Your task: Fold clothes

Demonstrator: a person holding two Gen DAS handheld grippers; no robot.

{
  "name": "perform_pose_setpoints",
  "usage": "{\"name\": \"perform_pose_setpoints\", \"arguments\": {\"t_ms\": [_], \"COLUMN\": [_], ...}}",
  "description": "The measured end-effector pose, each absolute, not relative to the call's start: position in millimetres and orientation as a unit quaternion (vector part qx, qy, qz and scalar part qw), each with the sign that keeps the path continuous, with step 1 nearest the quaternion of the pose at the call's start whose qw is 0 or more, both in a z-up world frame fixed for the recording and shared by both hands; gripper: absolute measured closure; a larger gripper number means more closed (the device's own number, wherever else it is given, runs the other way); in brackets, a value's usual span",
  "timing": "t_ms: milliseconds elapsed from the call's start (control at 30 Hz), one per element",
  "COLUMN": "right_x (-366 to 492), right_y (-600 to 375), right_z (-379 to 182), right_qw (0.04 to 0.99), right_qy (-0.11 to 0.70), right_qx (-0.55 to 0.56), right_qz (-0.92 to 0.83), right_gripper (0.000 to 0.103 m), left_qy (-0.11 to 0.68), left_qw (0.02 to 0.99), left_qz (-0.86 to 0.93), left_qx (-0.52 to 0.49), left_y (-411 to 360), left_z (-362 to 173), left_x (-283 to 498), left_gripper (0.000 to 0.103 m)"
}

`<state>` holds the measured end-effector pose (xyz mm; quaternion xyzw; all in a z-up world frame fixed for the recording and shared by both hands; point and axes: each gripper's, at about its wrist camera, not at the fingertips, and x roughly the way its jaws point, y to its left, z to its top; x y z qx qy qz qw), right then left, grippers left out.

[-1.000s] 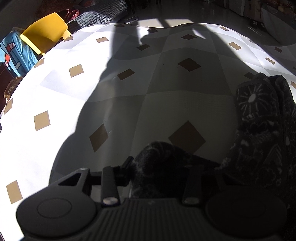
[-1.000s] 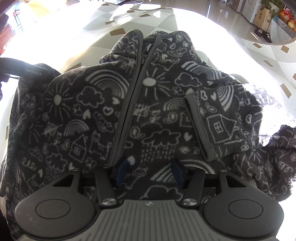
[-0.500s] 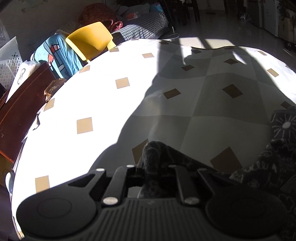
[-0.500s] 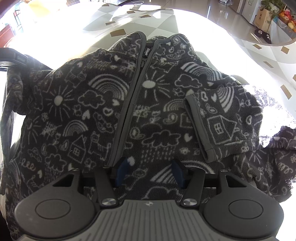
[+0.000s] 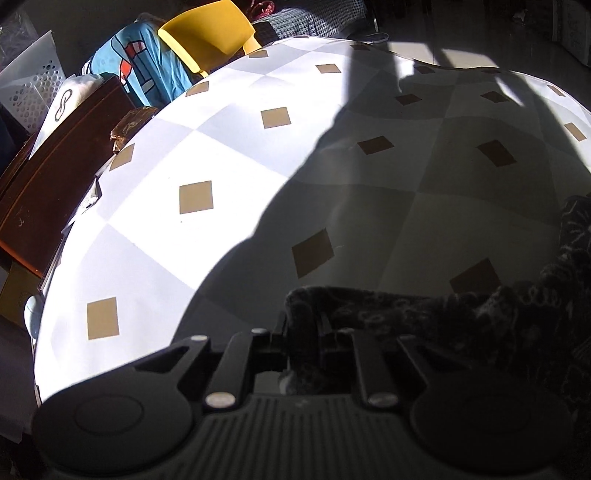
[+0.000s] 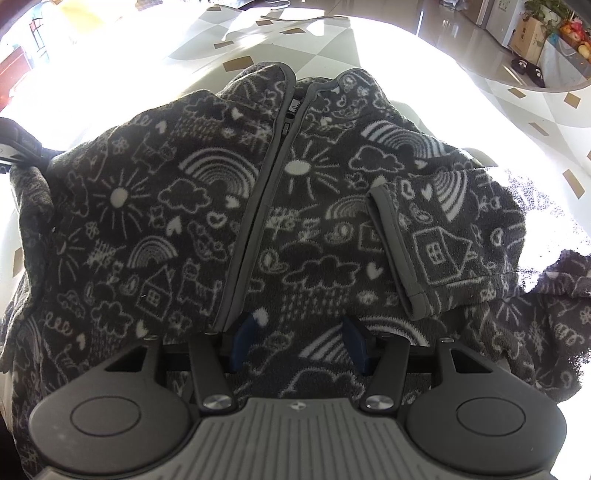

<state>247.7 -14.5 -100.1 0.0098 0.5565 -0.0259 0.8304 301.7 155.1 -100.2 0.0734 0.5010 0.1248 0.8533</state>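
A dark grey fleece jacket (image 6: 295, 229) with white doodle prints lies zipped, front up, on the table. Its right sleeve (image 6: 443, 240) is folded across the chest. My right gripper (image 6: 299, 339) is open, blue fingers resting on the jacket's lower front. My left gripper (image 5: 303, 332) is shut on the jacket's left sleeve (image 5: 406, 314), holding it just above the tablecloth at the jacket's left side. The left gripper also shows at the left edge of the right wrist view (image 6: 18, 147).
The table has a white and grey checked cloth (image 5: 184, 221) with tan diamonds. A yellow chair (image 5: 210, 33), a blue garment (image 5: 140, 70) and a brown cabinet (image 5: 55, 173) stand beyond its far left edge. A counter with boxes (image 6: 532, 33) is far right.
My left gripper closed on the sleeve and has carried it left, away from the jacket body, while turning left. My right gripper has stayed still.
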Motion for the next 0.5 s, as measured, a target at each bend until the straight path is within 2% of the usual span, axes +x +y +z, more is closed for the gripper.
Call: {"name": "perform_pose_setpoints", "arguments": {"t_ms": [100, 167, 233, 500], "right_x": [248, 250, 255, 276], "right_y": [-22, -22, -23, -26], "right_z": [-94, -90, -86, -78], "right_qw": [0.836, 0.843, 0.849, 0.866], "right_qy": [0.546, 0.534, 0.525, 0.490], "right_qx": [0.046, 0.050, 0.056, 0.099], "right_qz": [-0.025, -0.029, -0.030, -0.014], "right_gripper": [0.051, 0.051, 0.051, 0.051], "left_qy": [0.474, 0.454, 0.453, 0.465], "left_qw": [0.872, 0.884, 0.886, 0.882], "left_qz": [0.101, 0.086, 0.070, 0.039], "left_qx": [0.065, 0.067, 0.071, 0.067], "left_y": [148, 140, 131, 110], "left_z": [-87, -80, -79, -90], "left_x": [294, 291, 292, 301], "left_gripper": [0.085, 0.075, 0.069, 0.056]}}
